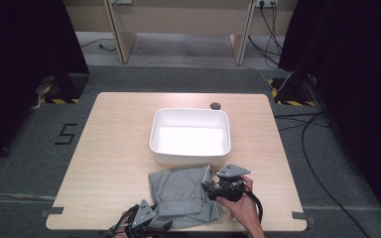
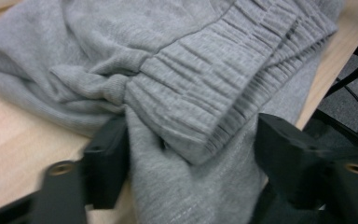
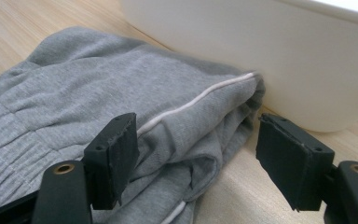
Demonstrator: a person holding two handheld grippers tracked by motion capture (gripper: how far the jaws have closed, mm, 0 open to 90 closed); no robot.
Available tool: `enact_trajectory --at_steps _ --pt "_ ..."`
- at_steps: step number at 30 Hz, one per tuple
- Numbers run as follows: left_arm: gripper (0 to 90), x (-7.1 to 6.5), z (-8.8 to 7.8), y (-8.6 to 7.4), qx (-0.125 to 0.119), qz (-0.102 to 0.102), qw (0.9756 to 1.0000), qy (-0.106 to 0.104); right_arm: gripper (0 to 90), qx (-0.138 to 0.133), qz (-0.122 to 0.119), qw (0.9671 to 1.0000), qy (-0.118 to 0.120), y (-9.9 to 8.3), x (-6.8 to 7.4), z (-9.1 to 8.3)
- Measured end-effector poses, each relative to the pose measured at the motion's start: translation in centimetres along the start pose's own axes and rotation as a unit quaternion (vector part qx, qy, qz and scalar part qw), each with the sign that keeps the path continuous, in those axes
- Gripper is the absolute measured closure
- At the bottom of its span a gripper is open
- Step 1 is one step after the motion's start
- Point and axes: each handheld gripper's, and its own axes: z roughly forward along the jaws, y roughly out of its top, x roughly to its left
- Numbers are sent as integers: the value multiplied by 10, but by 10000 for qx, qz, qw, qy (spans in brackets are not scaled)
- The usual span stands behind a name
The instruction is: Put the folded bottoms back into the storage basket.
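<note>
Two grippers work a folded grey garment lying at the near edge of the table, just in front of the empty white tub. At the left, the left gripper has its jaws partly open astride the ribbed waistband; whether they pinch cannot be told. At the right, the right gripper straddles the folded edge beside the tub, jaws apart, not gripping. Folding looks largely done; lifting the bundle into the tub remains.

Tub: you have it white, standing mid-worktop.
Worktop: your pale wood surface, dark round hole at far edge.
Floor: grey, cables on your right.
</note>
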Motion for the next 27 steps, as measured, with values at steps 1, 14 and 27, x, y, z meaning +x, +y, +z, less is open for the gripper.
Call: enact_trajectory --at_steps 1,14,27 --pt "341 3 2 3 -7 -10 10000 -75 300 9 -4 10000 -7 0 0 0" --pt "692 19 -3 6 4 -57 9988 -482 300 15 13 10000 22 0 1 0" --pt "716 22 -20 -3 196 144 9975 -661 300 -102 -11 9999 45 2 3 -5"
